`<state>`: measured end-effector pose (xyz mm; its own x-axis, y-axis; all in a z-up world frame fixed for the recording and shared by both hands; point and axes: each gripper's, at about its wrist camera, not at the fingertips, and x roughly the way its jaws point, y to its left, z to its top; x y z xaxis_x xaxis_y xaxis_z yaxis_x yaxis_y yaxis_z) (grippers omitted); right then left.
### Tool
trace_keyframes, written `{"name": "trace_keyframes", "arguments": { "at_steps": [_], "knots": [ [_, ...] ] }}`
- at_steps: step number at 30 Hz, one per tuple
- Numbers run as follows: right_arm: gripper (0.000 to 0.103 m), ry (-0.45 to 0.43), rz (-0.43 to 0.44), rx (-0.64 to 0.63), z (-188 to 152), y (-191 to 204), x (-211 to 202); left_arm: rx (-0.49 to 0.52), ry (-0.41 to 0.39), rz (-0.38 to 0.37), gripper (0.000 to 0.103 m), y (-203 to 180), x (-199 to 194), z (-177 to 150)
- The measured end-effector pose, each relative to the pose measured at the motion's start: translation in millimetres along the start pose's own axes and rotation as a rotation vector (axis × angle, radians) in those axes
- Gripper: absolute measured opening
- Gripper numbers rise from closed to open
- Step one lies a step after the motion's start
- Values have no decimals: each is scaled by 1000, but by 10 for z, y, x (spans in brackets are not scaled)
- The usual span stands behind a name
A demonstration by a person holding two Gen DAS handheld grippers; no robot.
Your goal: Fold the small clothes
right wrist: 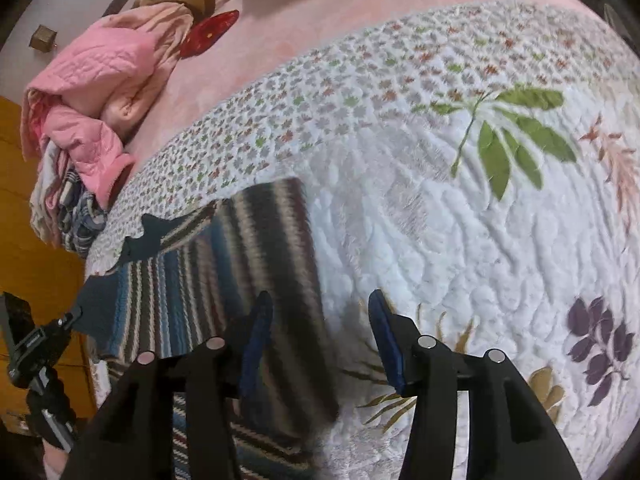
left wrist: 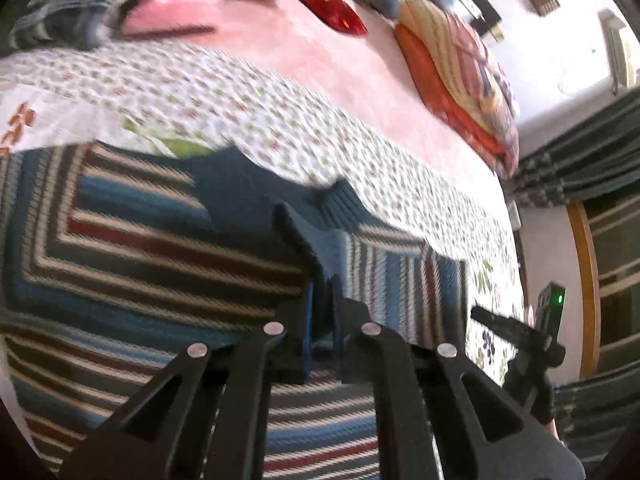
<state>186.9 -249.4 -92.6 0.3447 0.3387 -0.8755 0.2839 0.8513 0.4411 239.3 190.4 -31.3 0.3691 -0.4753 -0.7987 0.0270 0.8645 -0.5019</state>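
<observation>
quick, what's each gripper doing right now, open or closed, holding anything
Left gripper: closed on the striped sweater.
Right gripper: open, holding nothing, above the sweater's edge.

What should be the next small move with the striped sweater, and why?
Probably carry the left gripper across, laying the pinched part over the striped sweater. Its jaws are shut on blue fabric, while the right gripper is open and holds nothing above the sweater's edge on the floral quilt.

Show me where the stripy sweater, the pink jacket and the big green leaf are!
stripy sweater (right wrist: 192,300): right wrist view, striped body.
pink jacket (right wrist: 100,76): right wrist view, quilted back.
big green leaf (right wrist: 496,160): right wrist view, one leaflet.
</observation>
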Motion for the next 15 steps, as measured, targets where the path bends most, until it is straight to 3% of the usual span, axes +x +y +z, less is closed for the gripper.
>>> {"name": "trace_keyframes", "arguments": {
  "at_steps": [6, 15],
  "knots": [
    [51, 58, 77, -58, -76, 206, 99, -58, -42, 9, 6, 385, -235, 119],
    [51, 130, 29, -136, -221, 490, 396, -120, -54, 93, 5, 802, -316, 165]
  ]
}}
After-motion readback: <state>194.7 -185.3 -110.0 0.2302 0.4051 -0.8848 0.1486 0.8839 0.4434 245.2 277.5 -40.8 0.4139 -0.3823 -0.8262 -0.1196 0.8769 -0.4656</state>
